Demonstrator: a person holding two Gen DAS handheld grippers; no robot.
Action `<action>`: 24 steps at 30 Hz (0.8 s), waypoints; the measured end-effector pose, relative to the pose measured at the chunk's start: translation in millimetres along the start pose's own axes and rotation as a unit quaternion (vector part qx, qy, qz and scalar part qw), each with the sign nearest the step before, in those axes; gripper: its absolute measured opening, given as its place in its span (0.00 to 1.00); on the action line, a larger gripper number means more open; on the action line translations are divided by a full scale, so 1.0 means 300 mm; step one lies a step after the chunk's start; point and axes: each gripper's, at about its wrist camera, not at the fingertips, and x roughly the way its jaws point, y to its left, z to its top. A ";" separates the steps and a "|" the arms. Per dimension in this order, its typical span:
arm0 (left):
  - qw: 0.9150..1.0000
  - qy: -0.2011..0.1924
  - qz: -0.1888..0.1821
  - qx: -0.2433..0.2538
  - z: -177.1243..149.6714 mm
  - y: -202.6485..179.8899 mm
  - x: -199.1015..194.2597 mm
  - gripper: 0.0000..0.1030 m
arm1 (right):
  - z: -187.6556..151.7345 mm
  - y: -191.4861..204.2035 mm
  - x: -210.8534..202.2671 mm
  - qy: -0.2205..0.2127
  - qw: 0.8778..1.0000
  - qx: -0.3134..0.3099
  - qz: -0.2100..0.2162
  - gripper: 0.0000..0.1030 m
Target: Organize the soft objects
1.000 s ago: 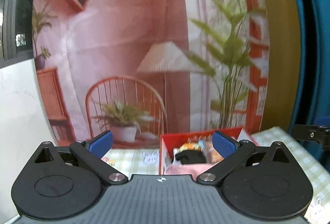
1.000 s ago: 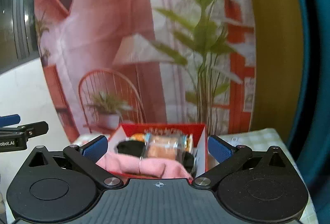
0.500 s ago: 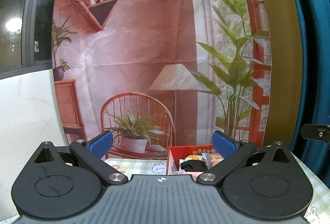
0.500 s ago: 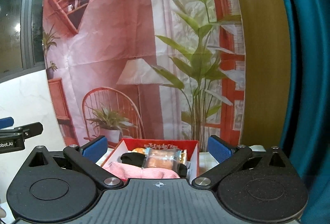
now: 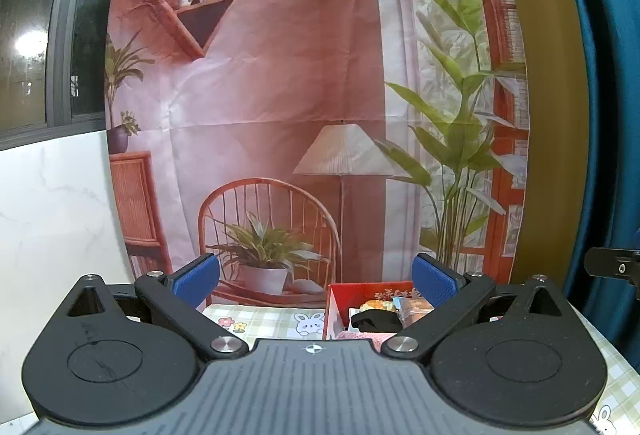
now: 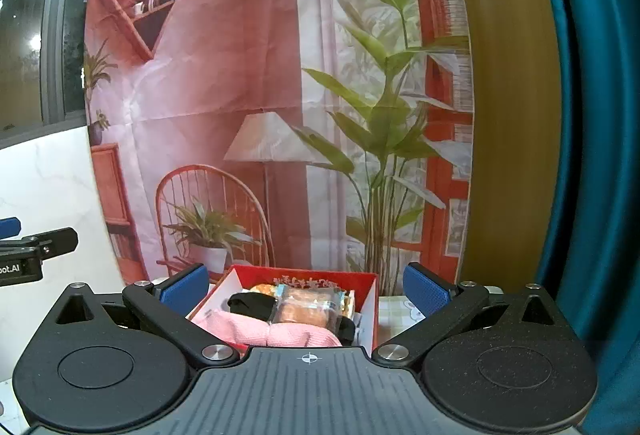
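A red box (image 6: 372, 309) with white inner walls sits on the checked tablecloth. It holds a pink folded cloth (image 6: 256, 331), a black soft item (image 6: 252, 303) and a clear-wrapped pastry (image 6: 306, 309). My right gripper (image 6: 306, 289) hangs open above and in front of the box, nothing between its blue pads. In the left wrist view the red box (image 5: 334, 309) lies low right, with the black item (image 5: 374, 319) and wrapped pastry (image 5: 414, 305) showing. My left gripper (image 5: 316, 281) is open and empty, held to the left of the box.
The checked tablecloth (image 5: 272, 321) with rabbit prints covers the table. A printed backdrop (image 5: 300, 95) of a chair, lamp and plants hangs right behind. A blue curtain (image 6: 592, 155) stands at the right, a white marble wall (image 5: 52, 227) at the left.
Both grippers have tilted up and drawn back, so the box sits lower and smaller in both views. Both stay open and empty.
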 end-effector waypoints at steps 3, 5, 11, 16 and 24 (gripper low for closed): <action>1.000 0.001 0.000 0.000 0.000 -0.003 -0.001 1.00 | 0.000 -0.004 0.006 0.003 1.000 0.003 0.001 1.00; 1.000 0.002 -0.002 0.001 0.000 -0.004 0.000 1.00 | -0.003 -0.004 0.006 0.004 1.000 0.005 0.001 1.00; 1.000 0.004 -0.005 0.003 -0.002 -0.006 0.001 1.00 | -0.005 -0.005 0.006 0.006 1.000 0.004 0.000 1.00; 1.000 0.007 -0.005 0.000 -0.005 -0.003 0.000 1.00 | -0.007 -0.010 0.009 0.005 1.000 0.007 -0.001 1.00; 1.000 0.002 -0.008 -0.007 -0.004 0.005 -0.010 1.00 | -0.009 -0.021 0.002 0.000 1.000 0.005 0.000 1.00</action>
